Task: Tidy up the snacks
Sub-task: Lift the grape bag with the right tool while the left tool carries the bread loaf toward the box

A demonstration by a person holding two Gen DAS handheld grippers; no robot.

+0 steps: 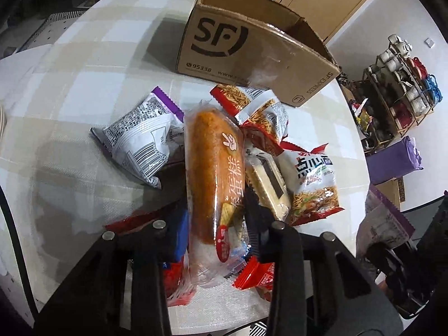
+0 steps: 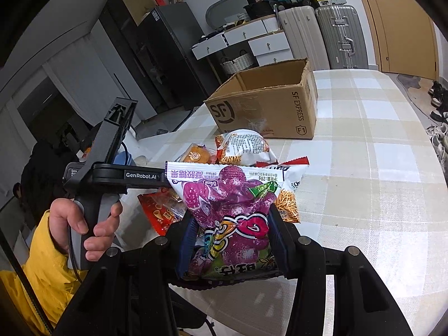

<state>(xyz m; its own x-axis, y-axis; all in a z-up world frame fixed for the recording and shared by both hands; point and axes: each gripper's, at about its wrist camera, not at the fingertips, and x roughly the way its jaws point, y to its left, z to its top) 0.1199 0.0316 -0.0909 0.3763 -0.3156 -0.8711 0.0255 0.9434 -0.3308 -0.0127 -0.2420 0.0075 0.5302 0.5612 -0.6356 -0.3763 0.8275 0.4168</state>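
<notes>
My left gripper (image 1: 215,218) is shut on a clear-wrapped orange cake (image 1: 214,173) and holds it above the snack pile; the cake also shows in the right wrist view (image 2: 197,154). My right gripper (image 2: 231,240) is shut on a purple grape gummy bag (image 2: 229,204), held above the table; that bag shows at the right edge of the left wrist view (image 1: 383,218). An open SF cardboard box (image 1: 252,53) stands beyond the pile, also in the right wrist view (image 2: 268,103). The pile holds noodle snack bags (image 1: 316,184), a purple-edged white bag (image 1: 142,137) and red packets (image 1: 254,274).
The checked tablecloth (image 2: 364,154) covers the round table, bare to the right. A shelf of mugs (image 1: 403,84) and a purple cushion (image 1: 392,159) lie past the table edge. Suitcases (image 2: 322,33), drawers and a dark cabinet stand behind the box.
</notes>
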